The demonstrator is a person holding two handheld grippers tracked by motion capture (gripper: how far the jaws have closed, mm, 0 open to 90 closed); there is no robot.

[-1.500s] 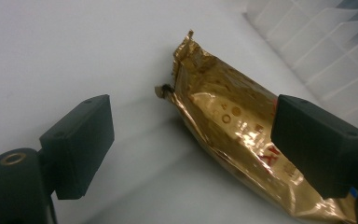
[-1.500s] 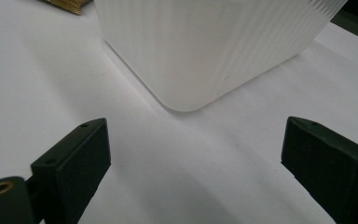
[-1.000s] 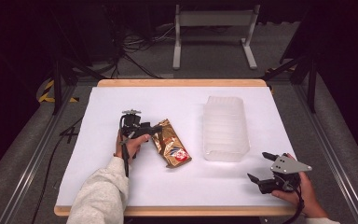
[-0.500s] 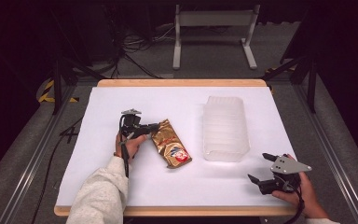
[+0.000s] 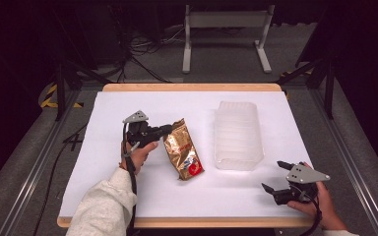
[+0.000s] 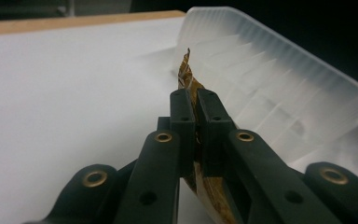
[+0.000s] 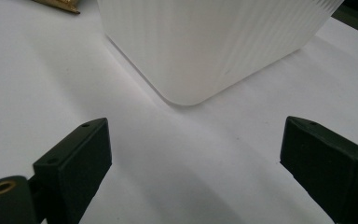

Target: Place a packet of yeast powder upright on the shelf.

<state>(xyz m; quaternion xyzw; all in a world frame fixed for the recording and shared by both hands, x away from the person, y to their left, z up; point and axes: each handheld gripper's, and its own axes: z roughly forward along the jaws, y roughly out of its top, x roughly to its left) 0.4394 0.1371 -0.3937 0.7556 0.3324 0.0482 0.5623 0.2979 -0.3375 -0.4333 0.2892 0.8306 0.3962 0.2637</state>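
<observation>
The left gripper's [image 5: 166,131] fingers [image 6: 184,122] are clamped on the upper edge of the gold snack bag [image 5: 183,155]; in the left gripper view the foil stands pinched thin between them. The bag's gripped end looks lifted, while its lower end seems to rest on the white counter [image 5: 103,162], just beside the translucent plastic bin [image 5: 238,134]. The right gripper [image 5: 278,176] hovers near the counter's front edge, its fingers [image 7: 72,158] apart with nothing between them, facing the bin's near corner. I judge the grasp done and the lift barely begun; carrying the bag to the bin and letting go remain.
</observation>
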